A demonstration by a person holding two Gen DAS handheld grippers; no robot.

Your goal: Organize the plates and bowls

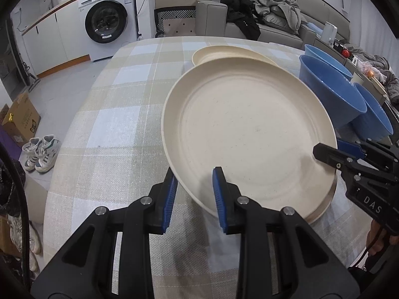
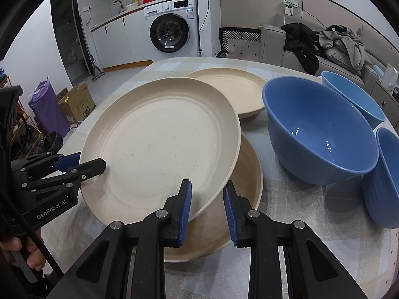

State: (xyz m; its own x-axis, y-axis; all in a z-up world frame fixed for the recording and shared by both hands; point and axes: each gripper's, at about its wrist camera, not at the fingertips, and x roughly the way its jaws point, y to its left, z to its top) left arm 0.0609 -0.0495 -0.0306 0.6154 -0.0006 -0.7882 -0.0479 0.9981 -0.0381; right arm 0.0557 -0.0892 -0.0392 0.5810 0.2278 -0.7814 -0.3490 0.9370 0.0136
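Observation:
A cream plate (image 1: pixel 249 134) (image 2: pixel 162 144) is held tilted above a second cream plate (image 2: pixel 249 174) lying on the checked table. My left gripper (image 1: pixel 194 194) straddles the near rim of the raised plate, jaws a little apart; in the right wrist view it (image 2: pixel 82 167) is clamped on the plate's left rim. My right gripper (image 2: pixel 208 211) straddles the raised plate's near rim, jaws slightly apart; in the left wrist view it (image 1: pixel 326 154) grips the right rim. A third cream plate (image 1: pixel 224 52) (image 2: pixel 232 87) lies farther back. Three blue bowls (image 2: pixel 319 132) (image 1: pixel 331 92) stand at the right.
The checked tablecloth (image 1: pixel 119 124) covers the table; its edge falls off at the left. A washing machine (image 1: pixel 107 20), a sofa with clothes (image 1: pixel 274 12), a cardboard box (image 1: pixel 20 117) and shoes (image 1: pixel 40 152) are beyond.

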